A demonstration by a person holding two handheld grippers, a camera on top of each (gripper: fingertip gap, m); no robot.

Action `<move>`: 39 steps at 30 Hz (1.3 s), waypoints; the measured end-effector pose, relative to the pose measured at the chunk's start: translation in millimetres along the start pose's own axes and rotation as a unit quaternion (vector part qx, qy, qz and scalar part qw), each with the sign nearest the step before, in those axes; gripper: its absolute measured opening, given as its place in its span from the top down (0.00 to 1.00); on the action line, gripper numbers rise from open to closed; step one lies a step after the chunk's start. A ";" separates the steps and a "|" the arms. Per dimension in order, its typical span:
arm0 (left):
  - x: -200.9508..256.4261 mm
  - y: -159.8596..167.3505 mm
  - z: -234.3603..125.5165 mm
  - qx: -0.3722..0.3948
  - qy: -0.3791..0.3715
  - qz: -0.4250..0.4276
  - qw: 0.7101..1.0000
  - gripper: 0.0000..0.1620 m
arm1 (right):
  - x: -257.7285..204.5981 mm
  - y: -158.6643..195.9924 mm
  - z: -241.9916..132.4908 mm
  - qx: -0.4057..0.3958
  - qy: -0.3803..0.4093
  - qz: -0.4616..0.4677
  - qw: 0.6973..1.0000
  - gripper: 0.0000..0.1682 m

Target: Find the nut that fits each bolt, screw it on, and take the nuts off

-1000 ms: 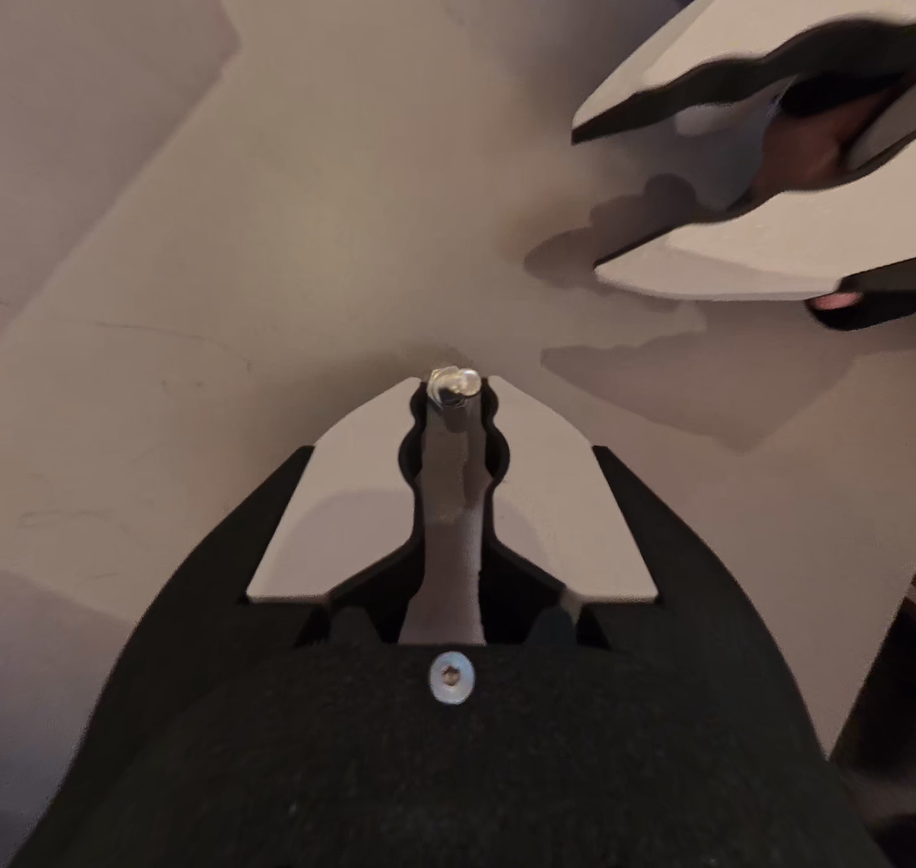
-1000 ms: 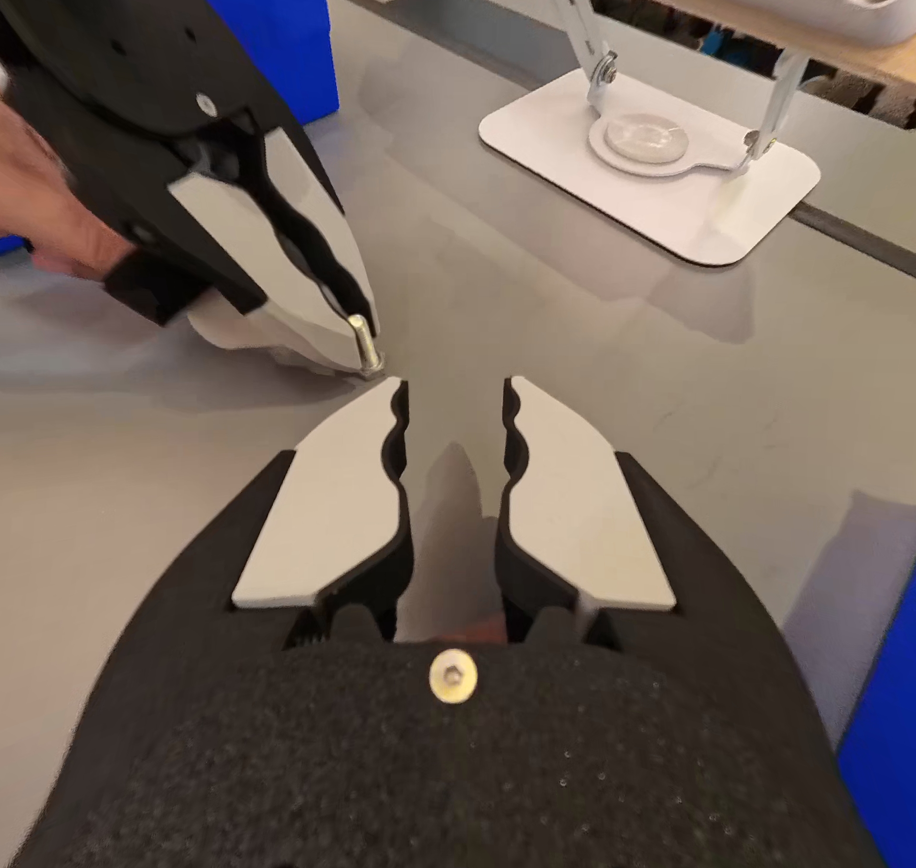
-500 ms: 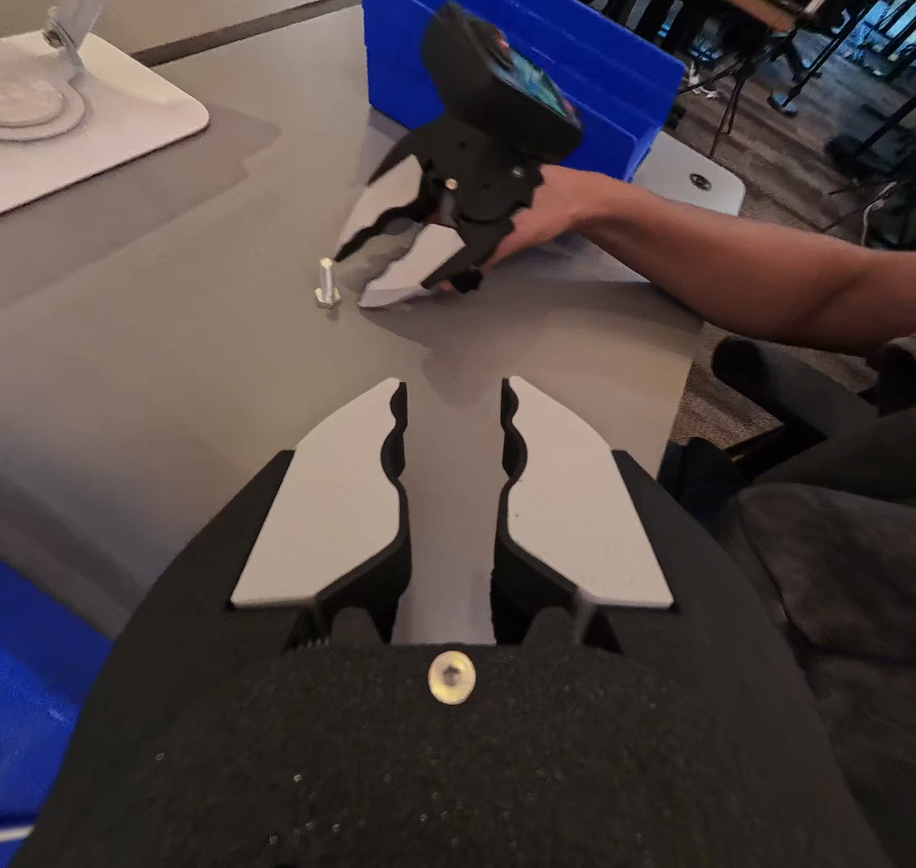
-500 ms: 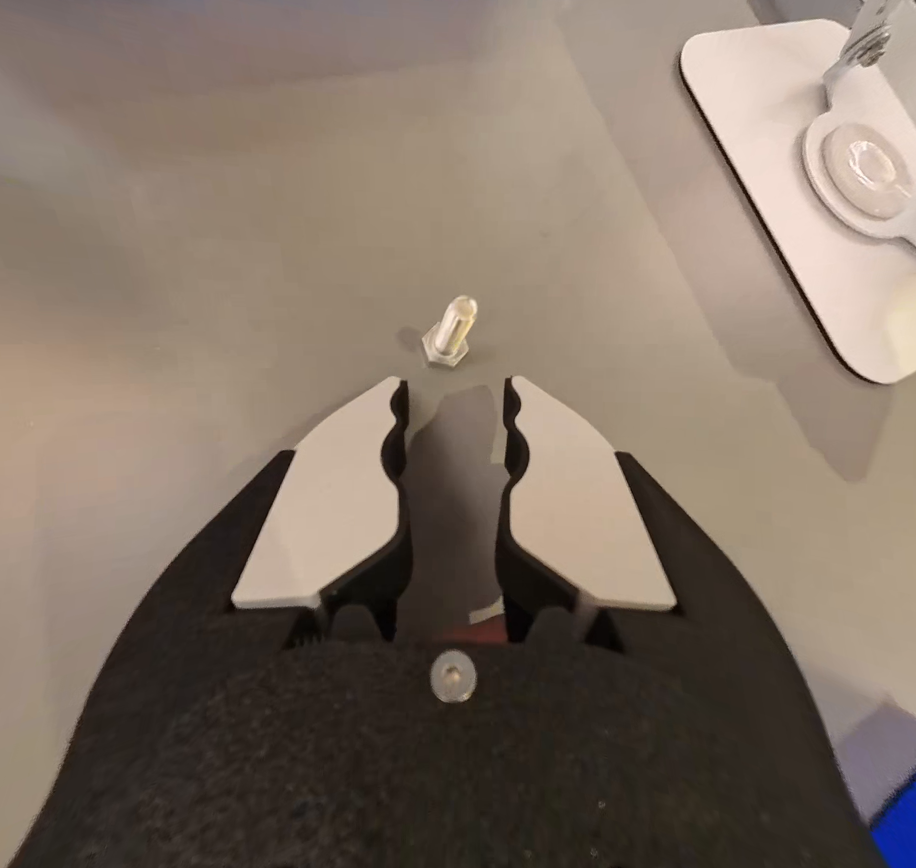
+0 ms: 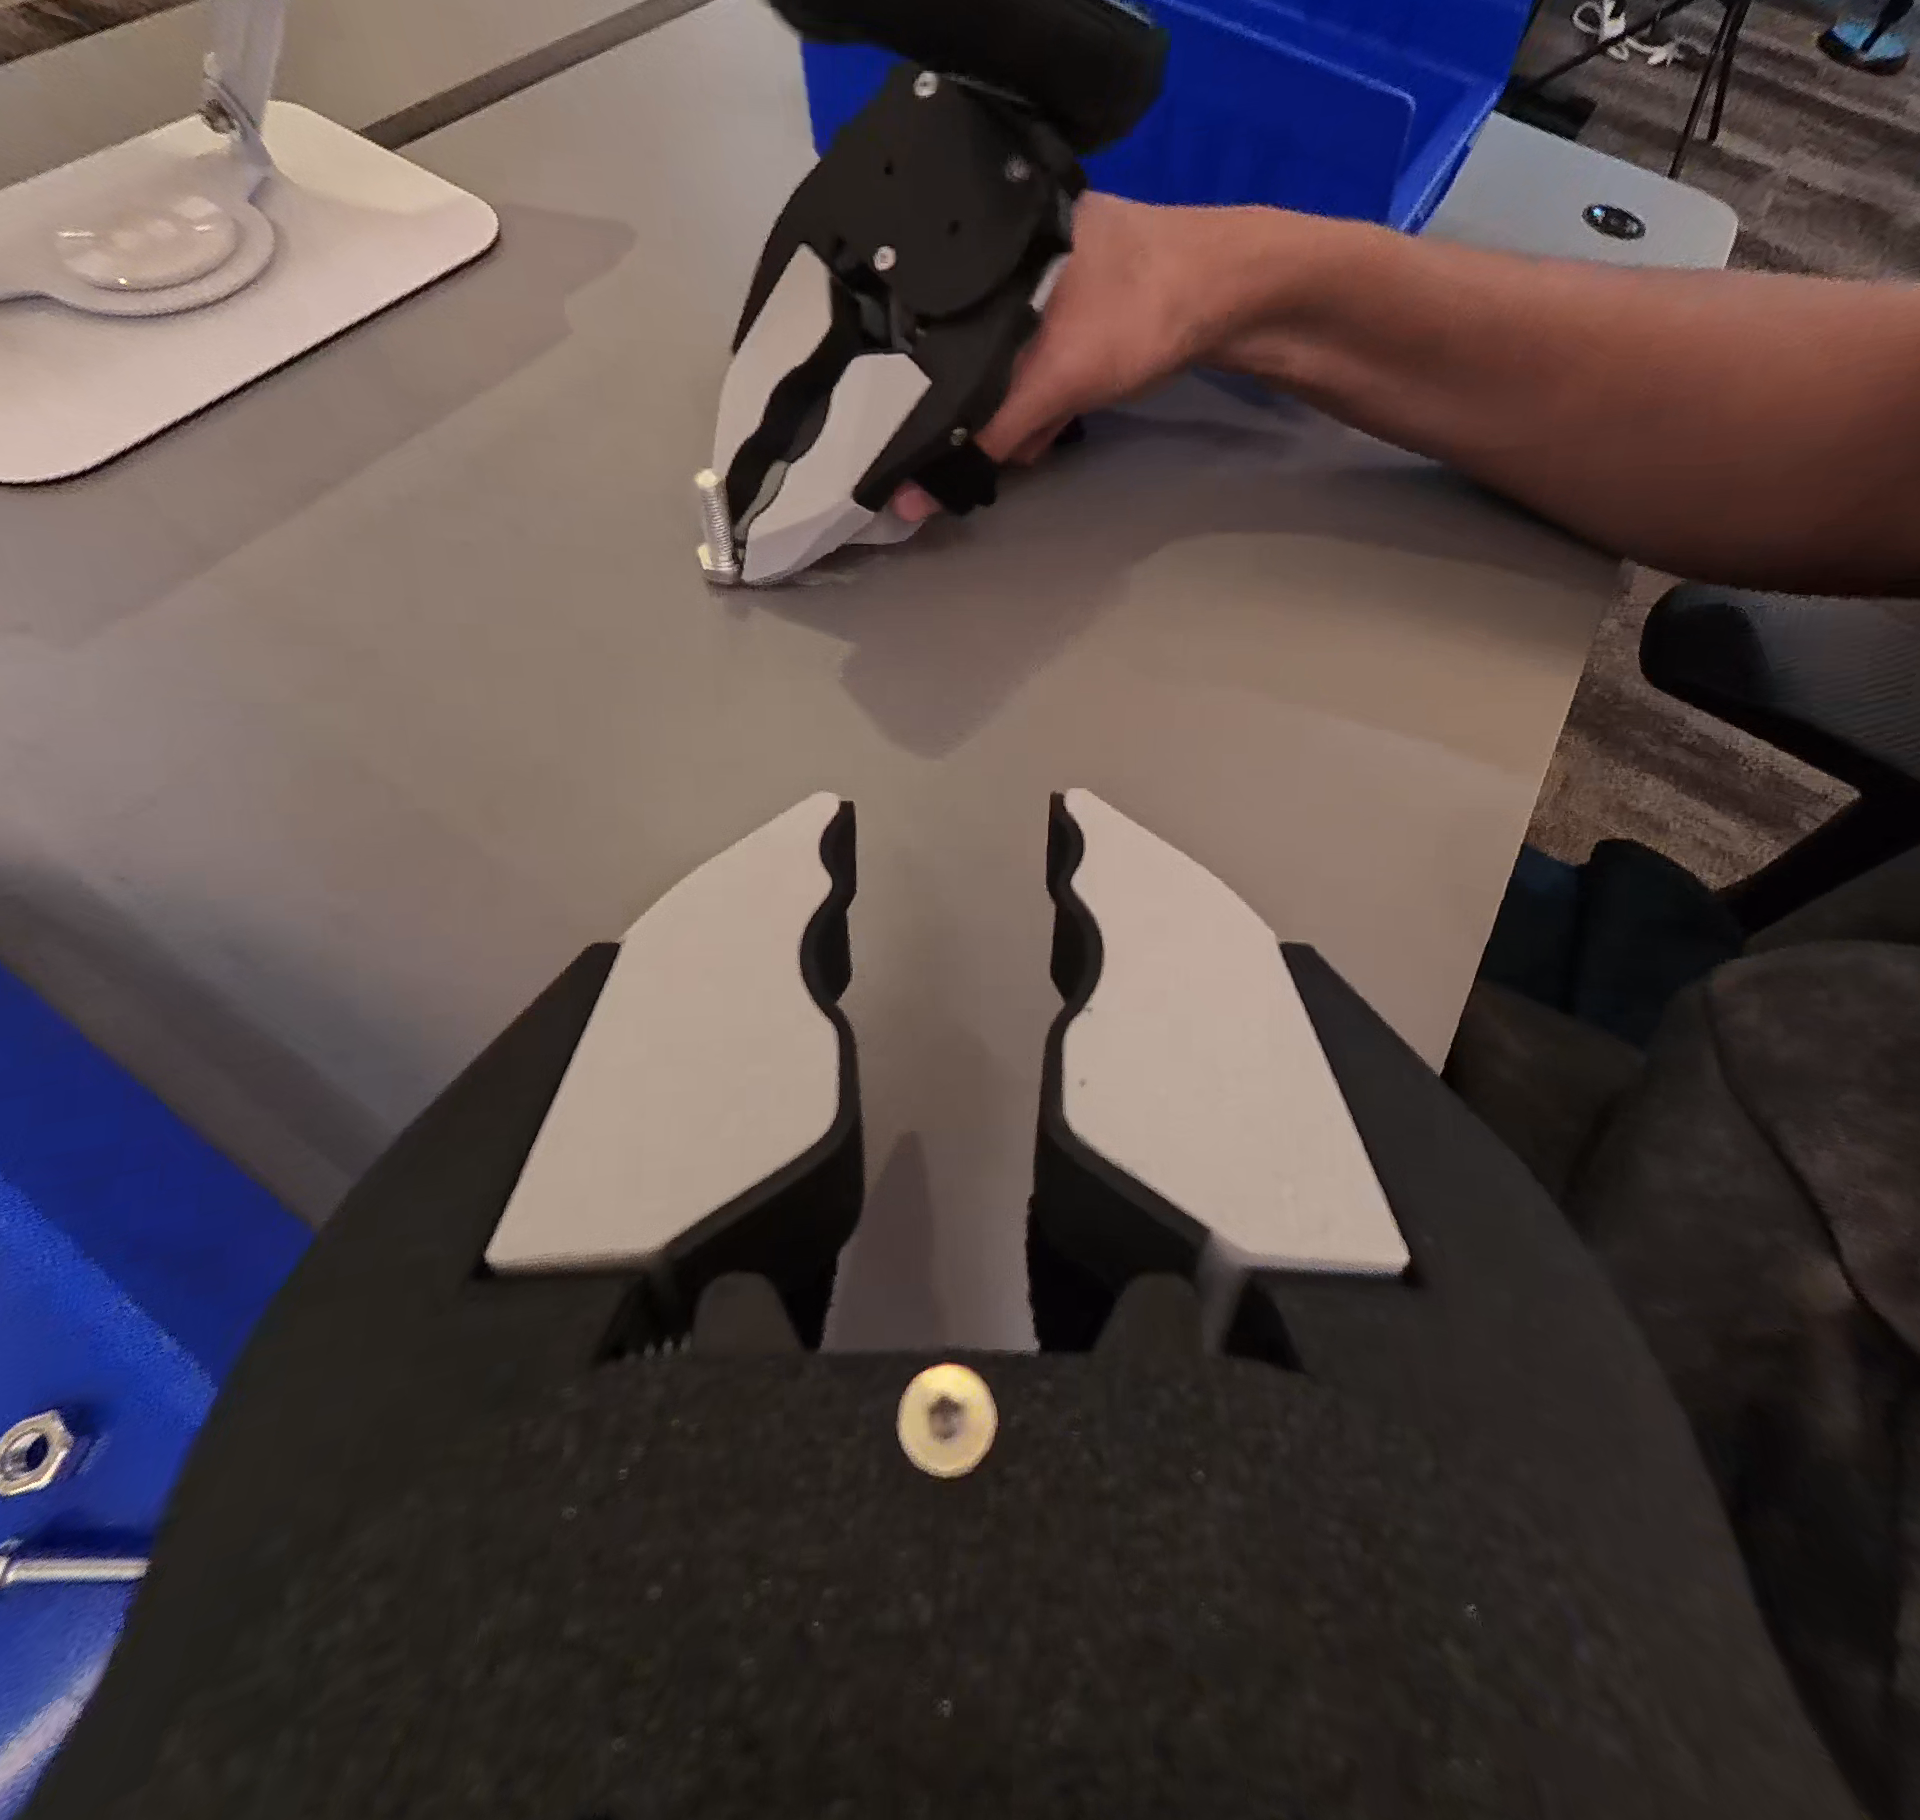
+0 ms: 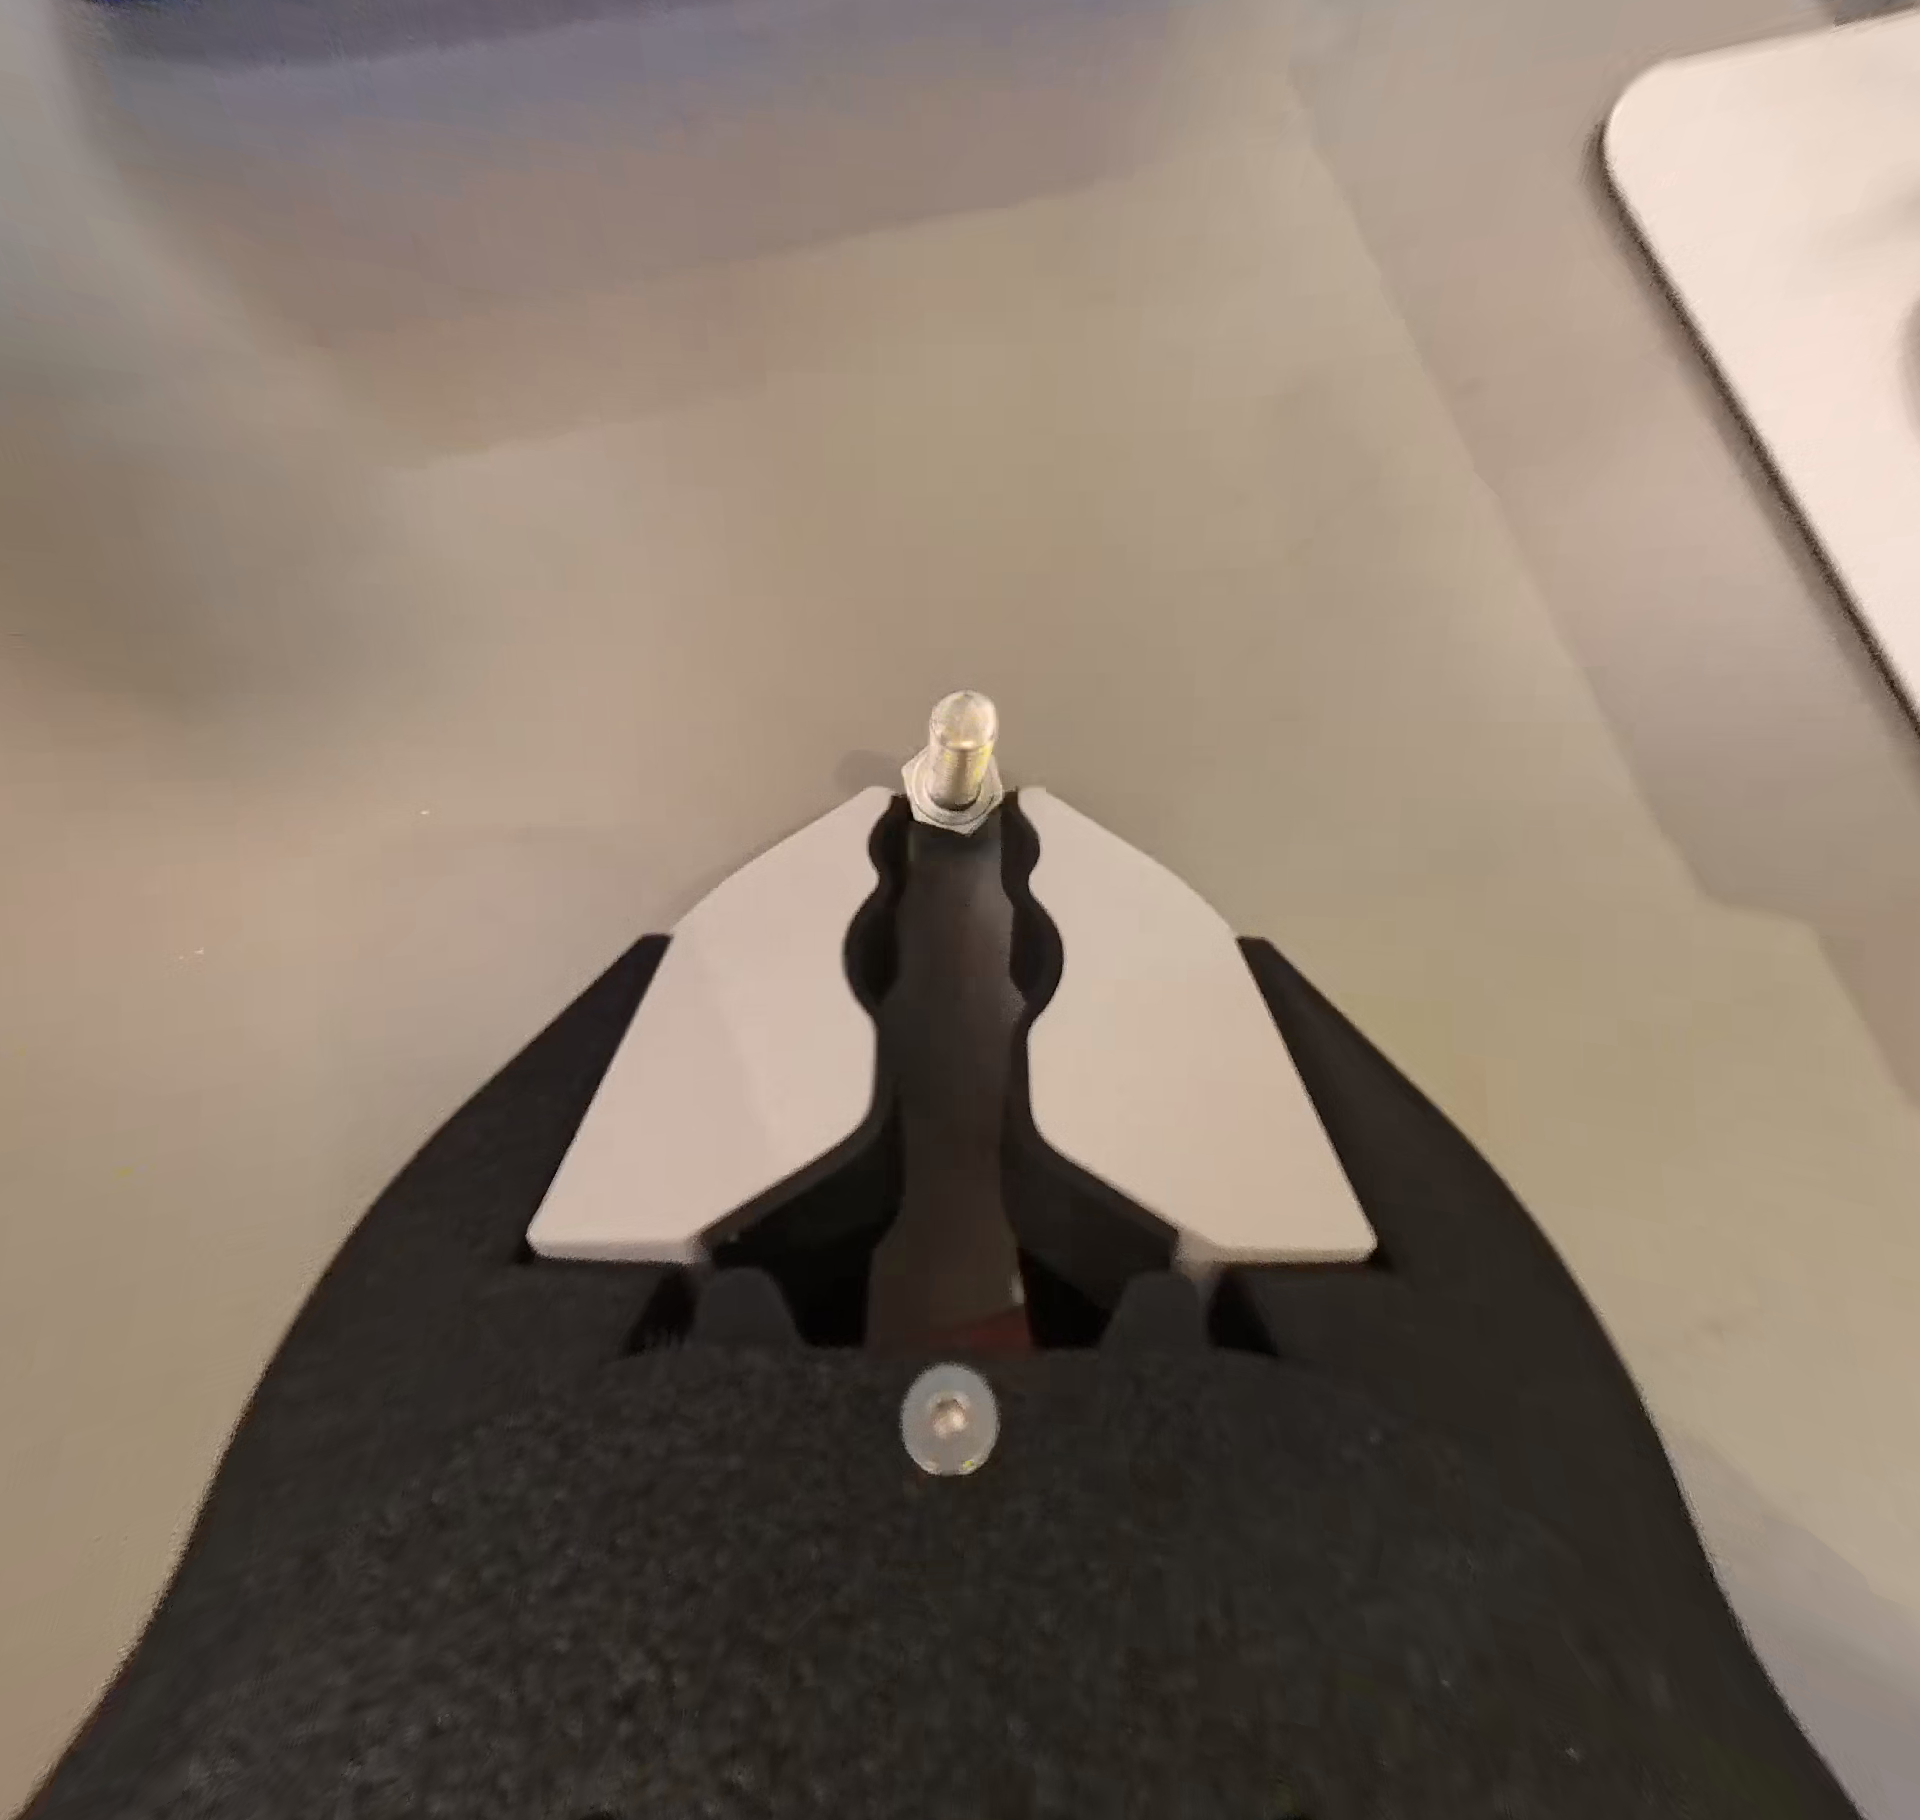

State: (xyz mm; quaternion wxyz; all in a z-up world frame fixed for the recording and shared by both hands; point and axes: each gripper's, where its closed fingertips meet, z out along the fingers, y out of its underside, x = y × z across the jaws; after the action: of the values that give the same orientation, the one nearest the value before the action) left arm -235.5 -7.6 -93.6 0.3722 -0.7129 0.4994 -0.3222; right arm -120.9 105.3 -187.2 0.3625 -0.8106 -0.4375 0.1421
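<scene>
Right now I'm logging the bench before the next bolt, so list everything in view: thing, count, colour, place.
Silver steel hex-head bolt: one, upright on its head, gripped at the right tongs' tips.
Silver hex nut: one, in the near blue bin.
Blue plastic bins: two, far right and near-left.
White stand base: one, far left.
Grey table: one.
Left tongs: open, empty.
Right tongs: shut on the bolt.
Hand: one, holding the right tongs.

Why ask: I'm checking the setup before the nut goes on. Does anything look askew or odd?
Nothing stands out. The bolt stands upright, head down on the grey table, pinched at its head by the right gripper. The left gripper is open and empty.
</scene>
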 end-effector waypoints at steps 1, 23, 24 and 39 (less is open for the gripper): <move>-2.5 -1.1 -1.0 0.004 -0.004 -0.005 1.000 0.79 | -2.6 -3.0 -3.8 0.012 0.002 -0.006 1.000 0.90; -10.1 11.2 25.2 -0.016 -0.007 -0.029 0.999 0.79 | -35.7 -30.4 -74.1 0.096 -0.015 -0.066 0.993 0.90; -9.5 11.0 23.6 -0.017 -0.009 -0.024 1.000 0.79 | -34.6 -28.4 -72.0 0.090 -0.010 -0.068 0.994 0.90; -7.7 5.1 29.1 0.003 0.017 -0.060 0.998 0.79 | -64.2 -37.9 -68.8 0.109 -0.053 -0.107 0.987 0.90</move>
State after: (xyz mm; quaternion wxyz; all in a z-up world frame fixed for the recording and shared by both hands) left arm -216.0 4.7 -113.6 0.3456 -0.7348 0.4608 -0.3582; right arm -143.2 34.7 -117.9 0.4383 -0.7062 -0.5218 0.1921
